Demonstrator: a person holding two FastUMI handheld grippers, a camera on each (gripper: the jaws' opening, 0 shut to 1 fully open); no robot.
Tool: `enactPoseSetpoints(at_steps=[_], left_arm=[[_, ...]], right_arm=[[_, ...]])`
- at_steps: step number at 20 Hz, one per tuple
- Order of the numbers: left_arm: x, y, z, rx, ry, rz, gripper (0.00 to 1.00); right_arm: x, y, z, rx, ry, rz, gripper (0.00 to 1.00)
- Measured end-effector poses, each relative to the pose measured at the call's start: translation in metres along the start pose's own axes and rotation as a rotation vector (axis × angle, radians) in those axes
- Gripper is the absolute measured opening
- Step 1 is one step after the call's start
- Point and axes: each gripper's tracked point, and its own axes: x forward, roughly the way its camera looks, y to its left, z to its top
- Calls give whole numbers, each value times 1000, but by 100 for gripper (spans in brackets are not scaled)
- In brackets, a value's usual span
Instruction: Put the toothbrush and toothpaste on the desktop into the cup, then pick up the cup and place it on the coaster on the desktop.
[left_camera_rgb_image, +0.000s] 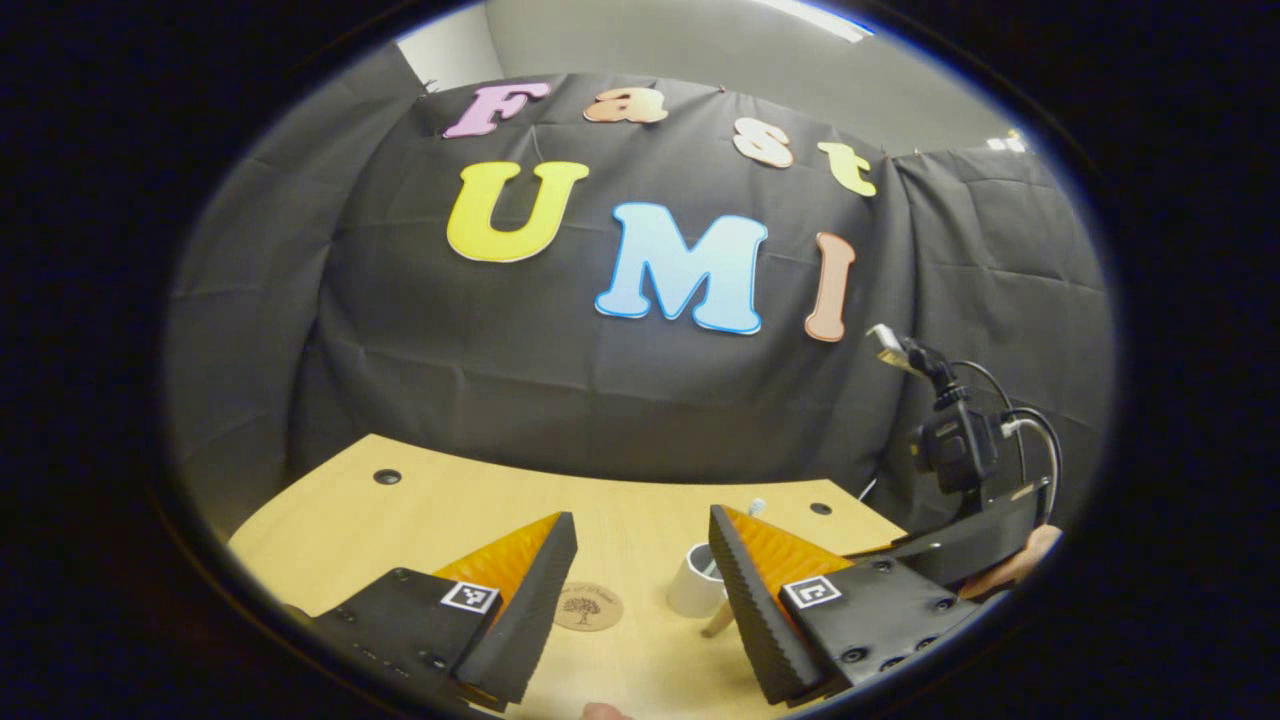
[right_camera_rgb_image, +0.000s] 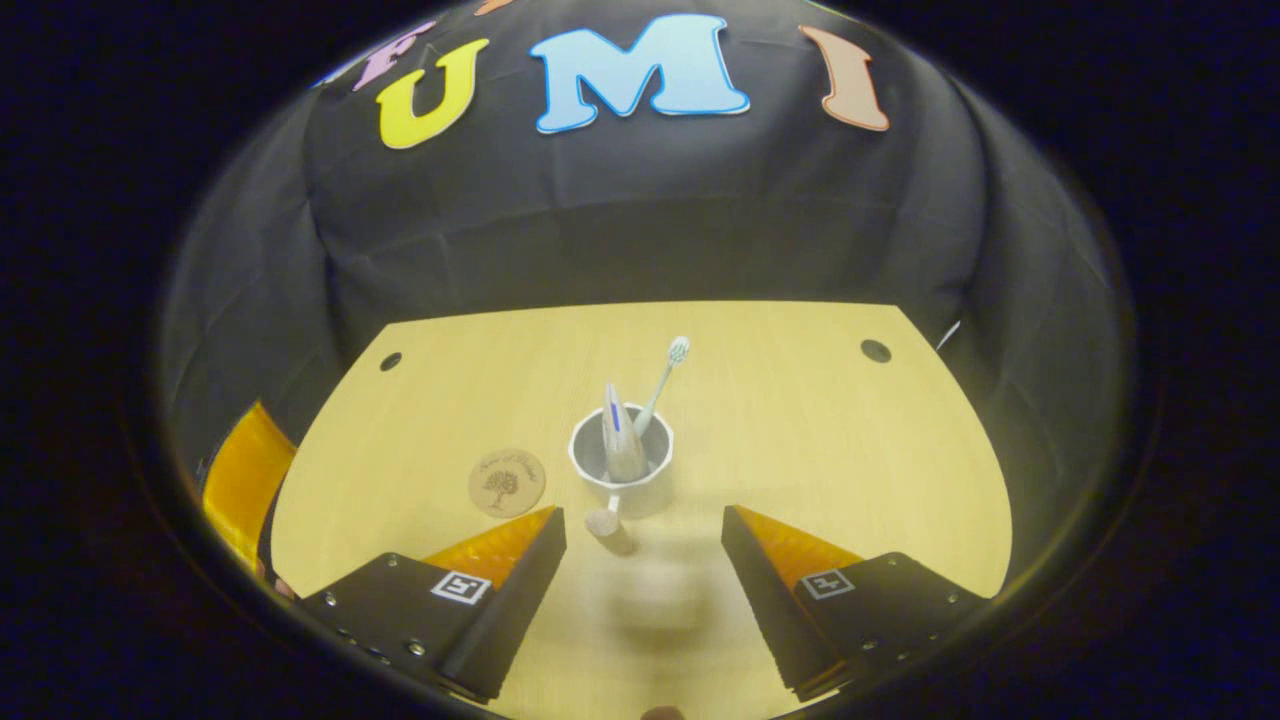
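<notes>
Pale wood-look table (right_camera_rgb_image: 800, 440), smooth and matt, faint straight grain. Glossy white cup (right_camera_rgb_image: 620, 458), ceramic or hard plastic, hard to tell which. Round coaster (right_camera_rgb_image: 507, 483), cork-like or pale wood, matt, dark printed mark. Smooth plastic toothbrush (right_camera_rgb_image: 664, 376); toothpaste (right_camera_rgb_image: 622, 440) tube with dull sheen. Matt black cloth (left_camera_rgb_image: 560, 380), creased and wrinkled. Ribbed, rubbery-looking inner faces on fingers (left_camera_rgb_image: 760, 600); matt dark plastic housings.
</notes>
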Motion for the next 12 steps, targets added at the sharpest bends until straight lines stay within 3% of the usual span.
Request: enactPoseSetpoints(at_steps=[12], left_arm=[[13, 6, -24, -51, 105, -27, 88]], right_arm=[[56, 8, -19, -36, 309, -55, 95]])
